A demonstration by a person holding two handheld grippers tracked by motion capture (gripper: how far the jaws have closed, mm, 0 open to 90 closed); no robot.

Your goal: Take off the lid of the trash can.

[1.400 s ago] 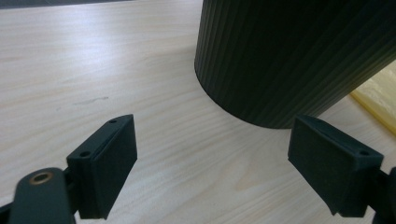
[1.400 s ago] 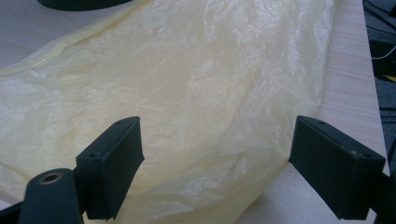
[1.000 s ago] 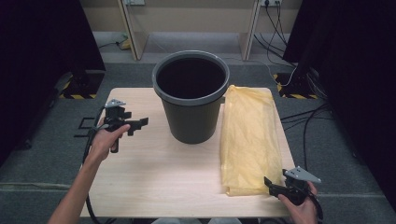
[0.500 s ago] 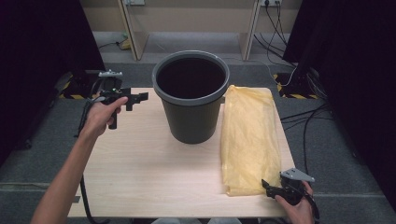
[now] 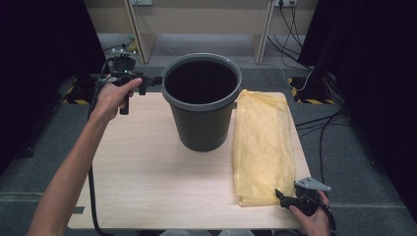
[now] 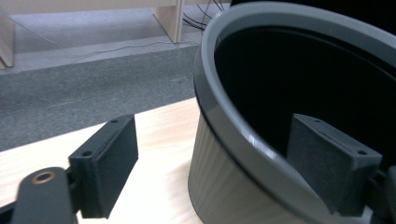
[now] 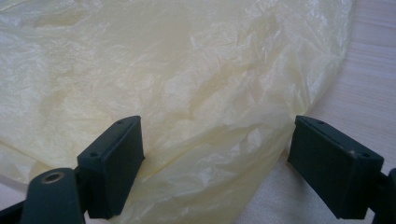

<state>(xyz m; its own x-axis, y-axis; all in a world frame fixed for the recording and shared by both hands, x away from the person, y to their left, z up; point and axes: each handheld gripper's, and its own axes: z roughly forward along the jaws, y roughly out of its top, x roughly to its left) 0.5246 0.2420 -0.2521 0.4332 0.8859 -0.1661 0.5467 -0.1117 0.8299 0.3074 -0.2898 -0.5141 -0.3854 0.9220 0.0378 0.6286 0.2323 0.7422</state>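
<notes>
Liner work underway: the left claw (image 5: 156,81) has risen from the tabletop (image 5: 147,172) to the grey bin's (image 5: 201,123) rim, jaws apart astride the wall, poised to steady it. The right claw (image 5: 284,197), jaws also apart, sits at the near corner of the folded yellow bag (image 5: 263,142) lying beside the bin. Bin interior looks dark, apparently empty.

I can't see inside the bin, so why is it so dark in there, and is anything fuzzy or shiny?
High view: the grey bin has a black, shadowed inside, and the room's sides are dark. Left gripper view: the near bin rim shows a faint shine, and the close pads look soft. Right gripper view: the yellow plastic bag is evenly lit, wrinkles clear, no glare.
</notes>
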